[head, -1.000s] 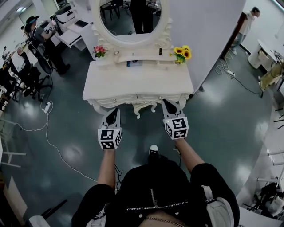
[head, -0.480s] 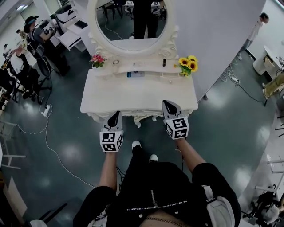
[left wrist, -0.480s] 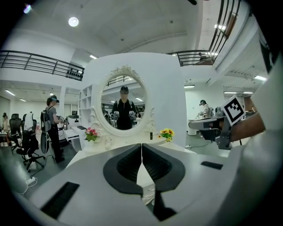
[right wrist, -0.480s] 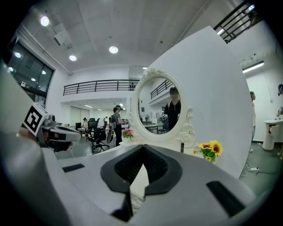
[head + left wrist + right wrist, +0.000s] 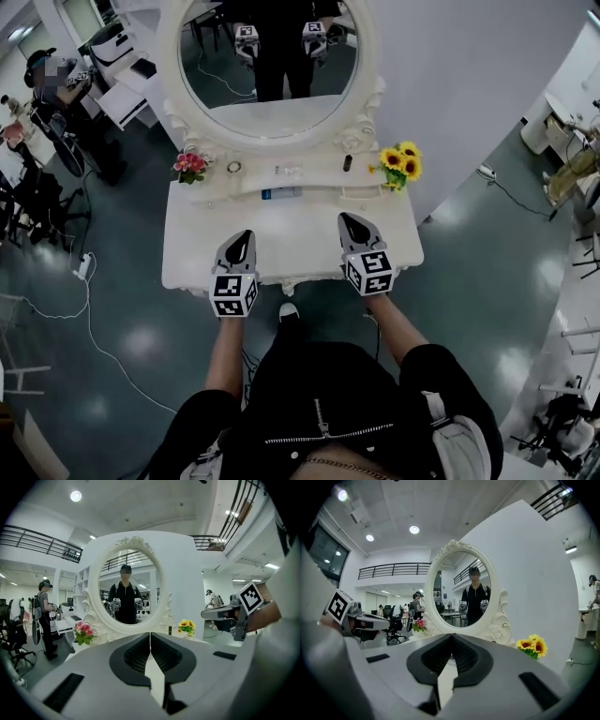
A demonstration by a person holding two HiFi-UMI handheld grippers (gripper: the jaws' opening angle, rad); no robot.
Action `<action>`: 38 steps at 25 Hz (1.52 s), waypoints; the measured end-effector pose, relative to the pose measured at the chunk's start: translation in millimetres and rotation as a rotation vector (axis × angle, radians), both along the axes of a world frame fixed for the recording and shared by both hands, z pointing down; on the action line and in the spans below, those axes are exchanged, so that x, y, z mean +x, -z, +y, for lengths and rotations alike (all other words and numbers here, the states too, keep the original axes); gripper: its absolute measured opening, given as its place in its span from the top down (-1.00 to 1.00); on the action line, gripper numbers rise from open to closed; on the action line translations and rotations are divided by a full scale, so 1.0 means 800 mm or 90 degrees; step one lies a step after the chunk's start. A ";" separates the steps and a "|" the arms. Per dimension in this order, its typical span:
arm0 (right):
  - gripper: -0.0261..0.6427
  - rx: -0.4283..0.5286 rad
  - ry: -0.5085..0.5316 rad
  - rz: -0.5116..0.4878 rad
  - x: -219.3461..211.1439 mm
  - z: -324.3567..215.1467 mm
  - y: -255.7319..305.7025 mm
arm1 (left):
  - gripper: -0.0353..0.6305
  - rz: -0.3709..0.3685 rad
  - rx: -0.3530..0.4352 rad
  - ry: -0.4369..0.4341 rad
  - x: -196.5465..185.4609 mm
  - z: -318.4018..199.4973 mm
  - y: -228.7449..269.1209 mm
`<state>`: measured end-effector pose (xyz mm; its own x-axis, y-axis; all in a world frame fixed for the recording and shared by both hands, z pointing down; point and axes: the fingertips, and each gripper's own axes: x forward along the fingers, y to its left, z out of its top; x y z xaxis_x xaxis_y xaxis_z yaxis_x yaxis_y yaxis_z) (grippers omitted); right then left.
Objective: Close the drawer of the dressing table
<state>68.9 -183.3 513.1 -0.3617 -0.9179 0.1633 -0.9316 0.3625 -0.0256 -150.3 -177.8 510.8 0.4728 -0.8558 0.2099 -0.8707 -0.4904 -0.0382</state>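
White dressing table [image 5: 291, 234] | left gripper [image 5: 244, 236] and right gripper [image 5: 350, 220] hung over its near edge, jaws together, empty | drawer presumably below that edge, unseen, long axis side-to-side, both equally near.

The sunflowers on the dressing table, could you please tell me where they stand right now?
In the head view the sunflowers stand at the back right corner of the dressing table, just right of the oval mirror.

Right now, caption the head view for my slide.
Left gripper and right gripper, both shut, held over the dressing table before its mirror, pink flowers left, sunflowers right.
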 end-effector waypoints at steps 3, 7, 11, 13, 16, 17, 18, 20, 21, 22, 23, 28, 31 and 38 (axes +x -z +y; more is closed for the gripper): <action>0.90 -0.001 -0.015 0.004 -0.008 -0.043 0.002 | 0.82 0.002 -0.002 -0.016 -0.009 -0.057 0.003; 0.90 0.003 -0.038 0.004 -0.010 -0.084 0.009 | 0.82 0.001 -0.001 -0.035 -0.014 -0.114 0.010; 0.89 -0.002 -0.045 0.004 -0.008 -0.106 0.006 | 0.82 0.005 -0.009 -0.047 -0.010 -0.144 0.006; 0.84 -0.004 -0.045 0.002 -0.004 -0.116 0.004 | 0.82 0.005 -0.012 -0.050 -0.005 -0.157 0.005; 0.82 -0.003 -0.041 0.007 0.008 -0.131 0.004 | 0.82 0.010 -0.013 -0.052 0.008 -0.174 0.005; 0.81 -0.006 -0.039 0.008 0.013 -0.135 0.003 | 0.82 0.012 -0.015 -0.053 0.013 -0.177 0.005; 0.79 -0.011 -0.037 0.008 0.017 -0.139 0.001 | 0.82 0.012 -0.016 -0.054 0.017 -0.179 0.004; 0.73 -0.020 -0.040 0.010 0.026 -0.145 -0.004 | 0.82 0.011 -0.020 -0.056 0.023 -0.184 0.001; 0.72 -0.022 -0.046 0.011 0.032 -0.148 -0.006 | 0.82 0.011 -0.022 -0.057 0.025 -0.187 0.001; 0.72 -0.025 -0.053 0.012 0.039 -0.152 -0.009 | 0.82 0.010 -0.023 -0.057 0.028 -0.191 0.002; 0.72 -0.031 -0.061 0.014 0.048 -0.155 -0.015 | 0.82 0.009 -0.024 -0.058 0.030 -0.194 0.003; 0.72 -0.090 -0.104 0.032 0.101 -0.162 -0.070 | 0.82 -0.001 -0.031 -0.053 0.033 -0.203 -0.001; 0.71 -0.138 -0.128 0.039 0.131 -0.156 -0.113 | 0.82 -0.009 -0.046 -0.048 0.033 -0.202 -0.013; 0.64 -0.260 -0.144 0.055 0.158 -0.144 -0.215 | 0.82 -0.023 -0.065 -0.027 0.026 -0.200 -0.026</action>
